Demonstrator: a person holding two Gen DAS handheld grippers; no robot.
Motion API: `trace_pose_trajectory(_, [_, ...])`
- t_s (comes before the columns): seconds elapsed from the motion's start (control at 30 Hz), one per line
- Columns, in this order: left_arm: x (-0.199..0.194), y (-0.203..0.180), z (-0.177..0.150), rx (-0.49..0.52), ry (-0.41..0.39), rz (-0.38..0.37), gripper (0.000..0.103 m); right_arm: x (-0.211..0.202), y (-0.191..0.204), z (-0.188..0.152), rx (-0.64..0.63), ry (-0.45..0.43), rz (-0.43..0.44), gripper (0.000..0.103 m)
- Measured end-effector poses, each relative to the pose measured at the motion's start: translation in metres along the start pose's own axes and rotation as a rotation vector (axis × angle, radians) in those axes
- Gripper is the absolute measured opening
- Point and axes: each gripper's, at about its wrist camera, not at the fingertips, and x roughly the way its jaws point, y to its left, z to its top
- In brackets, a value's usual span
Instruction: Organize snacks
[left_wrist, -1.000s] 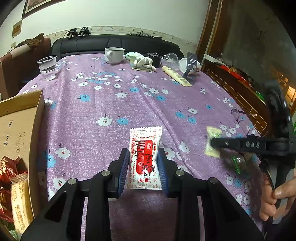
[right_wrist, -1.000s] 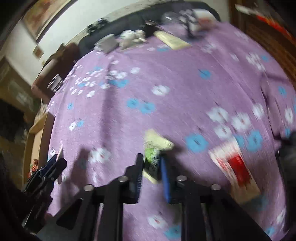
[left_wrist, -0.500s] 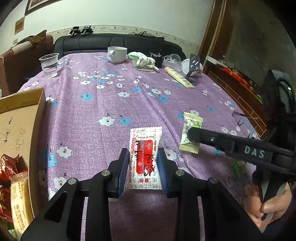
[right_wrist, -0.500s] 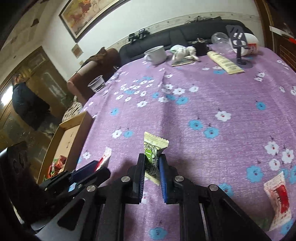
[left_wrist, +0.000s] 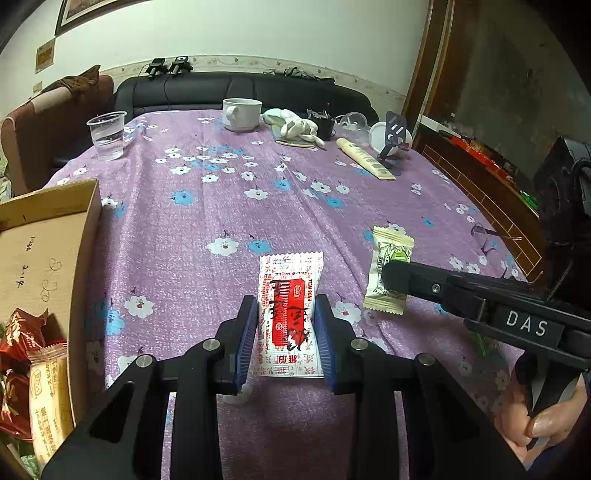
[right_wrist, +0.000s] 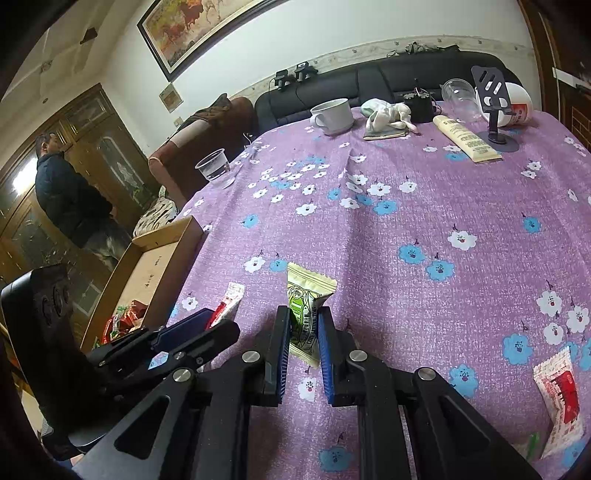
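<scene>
Since both snacks have to go into the cardboard box (left_wrist: 85, 236) at about nine o'clock on the table, each tool has one pinched tight. The left gripper (left_wrist: 286, 328) squeezes the red and white packet (left_wrist: 290, 306), and the right gripper (right_wrist: 303, 334) squeezes the green packet (right_wrist: 306, 299), both held up off the purple cloth (left_wrist: 207, 221). More snacks already sit in that box, and another red packet (right_wrist: 559, 398) waits at four o'clock.

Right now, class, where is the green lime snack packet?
The green lime snack packet is pinched in the right gripper above the purple tablecloth, right of the red-and-white packet held by the left gripper.
</scene>
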Motion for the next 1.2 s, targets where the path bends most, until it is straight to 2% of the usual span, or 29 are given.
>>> trace_pose_trajectory(0.3, [-0.005,-0.003,0.0,0.026,-0.038,0.05,0.028,0.001,0.001,-0.002,-0.012,-0.003,-0.003,0.015])
trace_pose_trajectory(0.9, [-0.007,-0.005,0.0,0.036,-0.058,0.08,0.028,-0.001,0.005,-0.001,-0.027,-0.012,-0.003,0.015])
trace_pose_trajectory(1.2, [-0.012,-0.008,-0.001,0.059,-0.091,0.125,0.028,-0.004,0.011,-0.002,-0.056,-0.027,-0.003,0.015])
